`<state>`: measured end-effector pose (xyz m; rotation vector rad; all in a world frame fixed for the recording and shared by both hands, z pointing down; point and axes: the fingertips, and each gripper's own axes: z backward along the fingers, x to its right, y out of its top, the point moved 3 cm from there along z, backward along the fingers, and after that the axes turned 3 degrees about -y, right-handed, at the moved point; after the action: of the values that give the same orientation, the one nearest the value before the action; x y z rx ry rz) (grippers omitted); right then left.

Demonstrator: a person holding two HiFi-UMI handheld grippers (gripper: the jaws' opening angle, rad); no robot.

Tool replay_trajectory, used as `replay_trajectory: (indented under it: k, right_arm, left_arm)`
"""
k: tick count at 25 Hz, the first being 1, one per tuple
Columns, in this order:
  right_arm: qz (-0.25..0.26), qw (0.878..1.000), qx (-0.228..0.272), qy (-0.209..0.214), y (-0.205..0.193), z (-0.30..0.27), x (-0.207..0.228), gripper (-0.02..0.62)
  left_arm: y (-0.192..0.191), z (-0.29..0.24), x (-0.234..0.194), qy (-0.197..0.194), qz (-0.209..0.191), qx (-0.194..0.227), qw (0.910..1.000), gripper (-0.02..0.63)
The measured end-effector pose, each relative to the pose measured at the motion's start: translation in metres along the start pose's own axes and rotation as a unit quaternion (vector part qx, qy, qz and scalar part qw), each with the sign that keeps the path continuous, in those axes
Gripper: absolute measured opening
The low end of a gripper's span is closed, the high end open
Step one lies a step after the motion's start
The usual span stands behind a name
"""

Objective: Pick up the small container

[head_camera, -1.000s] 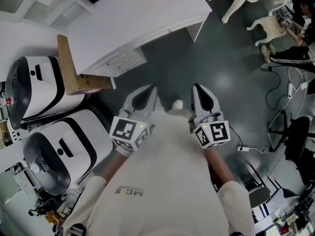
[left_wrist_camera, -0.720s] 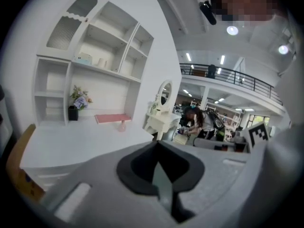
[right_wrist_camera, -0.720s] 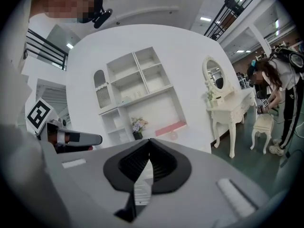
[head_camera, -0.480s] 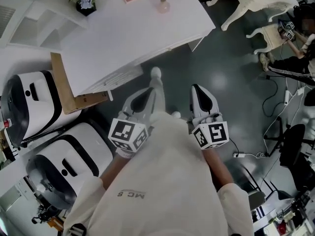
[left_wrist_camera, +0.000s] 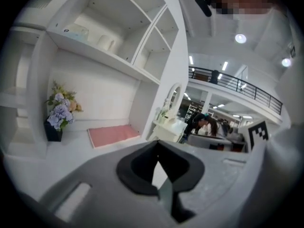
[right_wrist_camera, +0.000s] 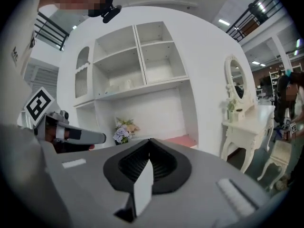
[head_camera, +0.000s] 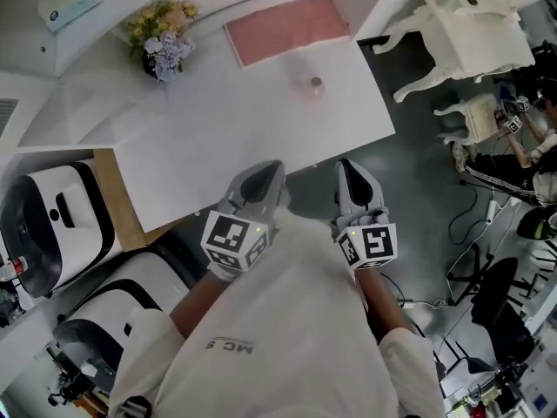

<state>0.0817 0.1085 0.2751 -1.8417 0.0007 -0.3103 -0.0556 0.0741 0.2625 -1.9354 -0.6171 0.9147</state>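
Note:
The small container is a little pale pink jar standing on the white desk, just in front of a pink mat. My left gripper and right gripper are held side by side close to my body, with their tips over the desk's near edge, well short of the jar. In the left gripper view the left gripper has its jaws closed together with nothing in them. In the right gripper view the right gripper is shut and empty too. Neither gripper view shows the jar.
A pot of flowers stands at the desk's back left. White shelves rise behind the desk. A white dressing table and a seated person are to the right. Two white machines and a cardboard sheet are at the left.
The desk has come closer and now lies under the gripper tips; the jar and pink mat have moved toward the view's centre. Both grippers stayed shut, side by side.

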Motion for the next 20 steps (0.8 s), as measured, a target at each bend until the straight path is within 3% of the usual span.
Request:
replay_trajectory:
  k: [6,20]
  right_arm:
    - [0.027,1.0,-0.013,-0.005,0.013,-0.072,0.024,0.004]
    - [0.069,0.996,-0.032,0.044,-0.021,-0.149,0.066,0.08]
  left_arm:
    - [0.029,-0.046,-0.045,-0.001,0.008,-0.002,1.0,0.0]
    - [0.011,-0.109,-0.079,0.039,0.019,-0.031,0.9986,0.0]
